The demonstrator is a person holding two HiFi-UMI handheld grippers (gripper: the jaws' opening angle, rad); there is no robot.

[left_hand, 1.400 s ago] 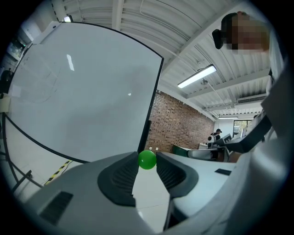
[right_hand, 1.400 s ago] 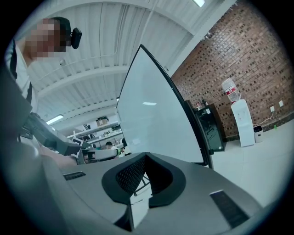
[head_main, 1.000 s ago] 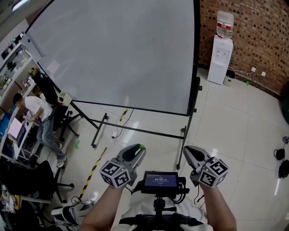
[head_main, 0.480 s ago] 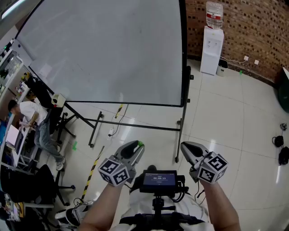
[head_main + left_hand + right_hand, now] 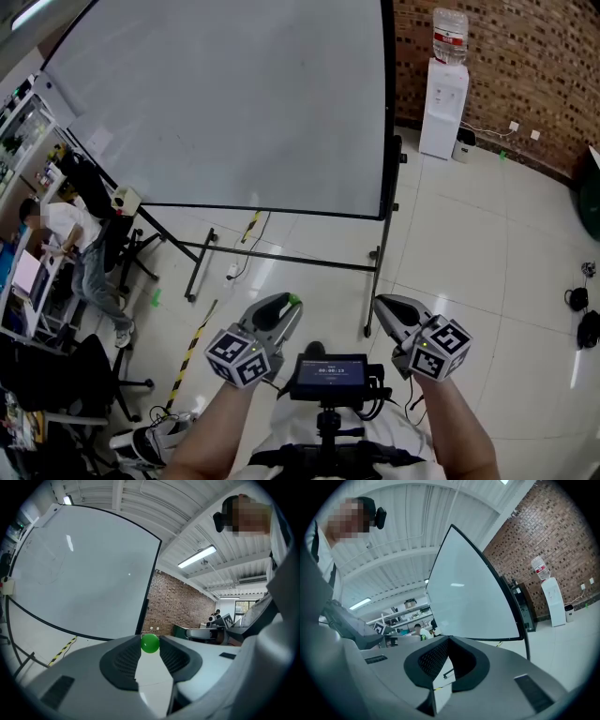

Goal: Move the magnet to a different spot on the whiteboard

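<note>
A small green ball magnet [image 5: 150, 643] is pinched between the tips of my left gripper [image 5: 150, 640], which is shut on it. In the head view the magnet [image 5: 294, 301] shows as a green dot at the tip of the left gripper [image 5: 284, 307], low and left of centre. The large whiteboard [image 5: 234, 103] stands on a wheeled frame ahead, well beyond both grippers; it also fills the left gripper view [image 5: 84, 583]. My right gripper [image 5: 384, 307] is held beside the left one, its jaws shut with nothing in them [image 5: 448, 639].
The whiteboard's stand legs [image 5: 281, 261] spread over the tiled floor. A water dispenser [image 5: 442, 108] stands against a brick wall [image 5: 525, 66] at the back right. A person [image 5: 66, 234] sits at a desk at the left, near black chairs [image 5: 56, 375]. Yellow-black tape [image 5: 192, 356] marks the floor.
In the head view the whiteboard and water dispenser now sit a little further left than a second ago. Both grippers stay side by side, the left one still holding the magnet.
</note>
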